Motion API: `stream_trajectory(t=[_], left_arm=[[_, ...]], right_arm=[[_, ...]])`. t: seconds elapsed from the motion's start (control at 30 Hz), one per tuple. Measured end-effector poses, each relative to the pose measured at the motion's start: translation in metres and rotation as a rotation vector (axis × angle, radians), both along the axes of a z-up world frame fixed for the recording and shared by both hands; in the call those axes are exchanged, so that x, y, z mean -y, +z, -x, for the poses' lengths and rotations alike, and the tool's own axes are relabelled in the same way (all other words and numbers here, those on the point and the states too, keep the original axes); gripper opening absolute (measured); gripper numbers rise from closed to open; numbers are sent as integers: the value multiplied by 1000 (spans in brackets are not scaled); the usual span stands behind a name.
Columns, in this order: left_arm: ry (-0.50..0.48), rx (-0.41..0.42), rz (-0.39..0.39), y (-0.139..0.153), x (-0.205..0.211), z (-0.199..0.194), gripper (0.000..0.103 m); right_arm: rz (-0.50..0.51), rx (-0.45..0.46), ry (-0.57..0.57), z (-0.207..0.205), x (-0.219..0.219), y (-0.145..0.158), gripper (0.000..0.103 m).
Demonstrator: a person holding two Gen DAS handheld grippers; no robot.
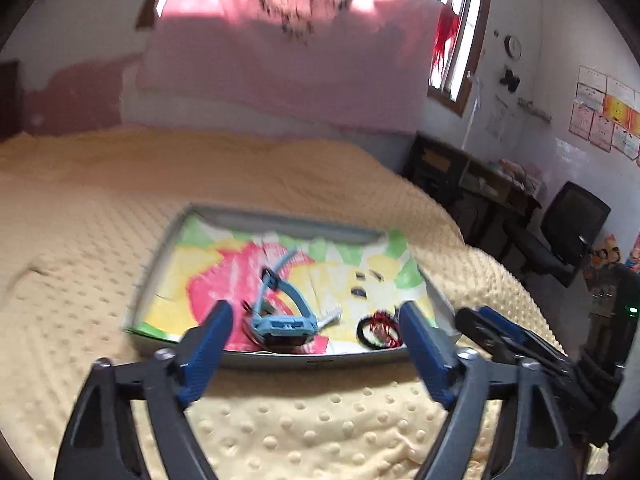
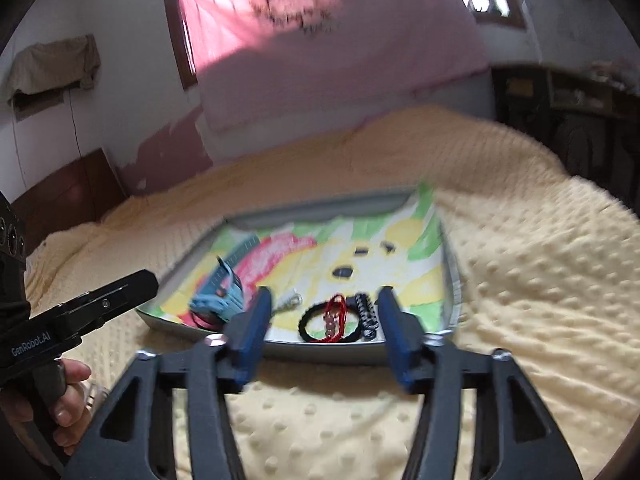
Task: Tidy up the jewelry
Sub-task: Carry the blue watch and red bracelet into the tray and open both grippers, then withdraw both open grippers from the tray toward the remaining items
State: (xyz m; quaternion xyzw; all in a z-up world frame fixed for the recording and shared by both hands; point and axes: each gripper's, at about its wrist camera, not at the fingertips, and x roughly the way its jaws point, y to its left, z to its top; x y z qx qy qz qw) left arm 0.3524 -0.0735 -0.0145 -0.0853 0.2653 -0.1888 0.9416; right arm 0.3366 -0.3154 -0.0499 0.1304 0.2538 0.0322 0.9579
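Observation:
A grey tray lined with a colourful cloth lies on the bed; it also shows in the right wrist view. In it lie a light blue watch, a black bracelet with a red beaded string, a black-and-white braided cord and a small white clasp piece. My left gripper is open and empty, just short of the tray's near rim. My right gripper is open and empty, also at the near rim.
The yellow dotted blanket covers the bed all around the tray. A pink curtain hangs behind. Dark furniture and a chair stand to the right of the bed. The left gripper's body shows at the right view's left edge.

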Motion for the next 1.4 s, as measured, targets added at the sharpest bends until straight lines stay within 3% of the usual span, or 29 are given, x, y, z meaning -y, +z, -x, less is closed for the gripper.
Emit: stream_trajectory(t=[0.1, 0.2, 0.43, 0.53, 0.67, 0.9, 1.07, 1.4], left_arm=[[42, 87, -23, 24, -8, 36, 101], [66, 146, -39, 44, -16, 75, 103], [132, 246, -41, 83, -40, 166, 103], [152, 282, -33, 94, -52, 203, 103], [178, 311, -41, 105, -65, 250, 103], [190, 328, -55, 106, -85, 314, 103], [215, 316, -80, 93, -97, 342, 103], [263, 255, -116, 59, -116, 342, 103]], right_arm=[[5, 79, -5, 36, 0, 26, 66], [0, 143, -5, 75, -1, 54, 72], [3, 207, 9, 165, -11, 103, 84], [9, 224, 17, 202, -16, 117, 95], [33, 240, 26, 249, -27, 130, 96], [22, 245, 50, 317, -43, 138, 96], [30, 239, 54, 351, -54, 127, 96], [58, 259, 53, 361, -74, 93, 96]])
